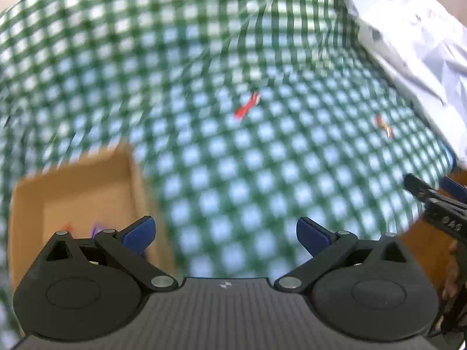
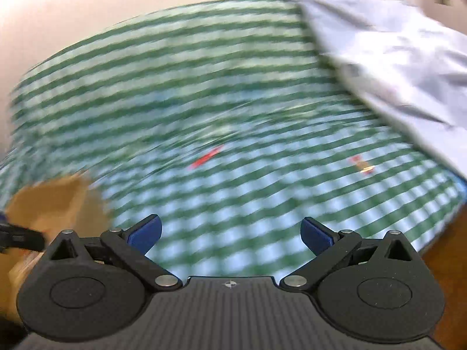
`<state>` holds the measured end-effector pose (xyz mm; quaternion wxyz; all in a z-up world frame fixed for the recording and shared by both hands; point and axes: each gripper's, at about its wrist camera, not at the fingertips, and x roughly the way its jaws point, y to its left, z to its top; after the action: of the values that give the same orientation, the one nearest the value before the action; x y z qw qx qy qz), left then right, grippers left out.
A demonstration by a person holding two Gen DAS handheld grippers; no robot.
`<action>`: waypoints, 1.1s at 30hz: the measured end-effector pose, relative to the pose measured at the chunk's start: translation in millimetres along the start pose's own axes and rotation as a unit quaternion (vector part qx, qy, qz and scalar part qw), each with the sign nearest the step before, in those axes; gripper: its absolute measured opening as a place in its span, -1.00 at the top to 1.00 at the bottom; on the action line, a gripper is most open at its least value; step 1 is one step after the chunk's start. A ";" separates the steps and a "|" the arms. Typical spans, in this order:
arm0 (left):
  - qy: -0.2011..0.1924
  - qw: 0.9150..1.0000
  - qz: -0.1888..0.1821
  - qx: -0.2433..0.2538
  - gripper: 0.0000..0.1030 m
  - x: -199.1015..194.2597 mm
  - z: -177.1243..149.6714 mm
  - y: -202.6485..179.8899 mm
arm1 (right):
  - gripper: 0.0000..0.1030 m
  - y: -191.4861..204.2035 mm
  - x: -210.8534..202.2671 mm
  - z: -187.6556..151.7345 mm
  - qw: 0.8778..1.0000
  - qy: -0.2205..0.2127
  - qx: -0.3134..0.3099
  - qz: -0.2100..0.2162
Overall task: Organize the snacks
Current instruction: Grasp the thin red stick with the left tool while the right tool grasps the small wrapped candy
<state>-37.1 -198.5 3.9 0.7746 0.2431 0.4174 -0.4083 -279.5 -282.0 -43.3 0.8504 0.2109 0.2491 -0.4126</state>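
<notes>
We're hovering between picks, both views blurry. Left gripper (image 1: 224, 233) and right gripper (image 2: 230, 233) both spread wide, gripping nothing. Red snack wrapper (image 1: 247, 105) sitting mid-frame on green checked cloth (image 1: 175, 73), smaller orange one (image 1: 384, 125) at right. Cardboard box (image 1: 73, 180) lower left. Guessing we're reaching for red next.

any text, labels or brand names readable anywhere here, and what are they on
No text can be read in either view.
Red snack wrapper: too small and blurred to read any print.
Orange-gold snack wrapper: blurred, nothing legible.
Cardboard box: no print visible.
White plastic bag: faint marks only, unreadable.
Small round mark on the left hand-held gripper body: a symbol, not lettering.
</notes>
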 end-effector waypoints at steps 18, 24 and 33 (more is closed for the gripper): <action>0.045 0.998 0.003 0.048 -1.00 383.0 178.6 -34.6 | -0.98 -202.2 351.5 30.1 0.984 0.010 0.043 -0.171; 0.010 0.999 -0.011 0.034 -1.00 386.5 182.6 -26.9 | -0.99 -209.7 372.0 22.1 0.988 0.004 0.027 -0.155; 0.010 0.998 -0.060 0.020 0.88 336.5 182.8 -38.5 | 0.64 -198.9 348.1 16.9 0.987 0.008 0.021 -0.159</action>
<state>119.7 -495.4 -184.4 0.7396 0.2370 0.4306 -0.4598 -249.4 -612.8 -268.6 0.7676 0.1893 0.2773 -0.5460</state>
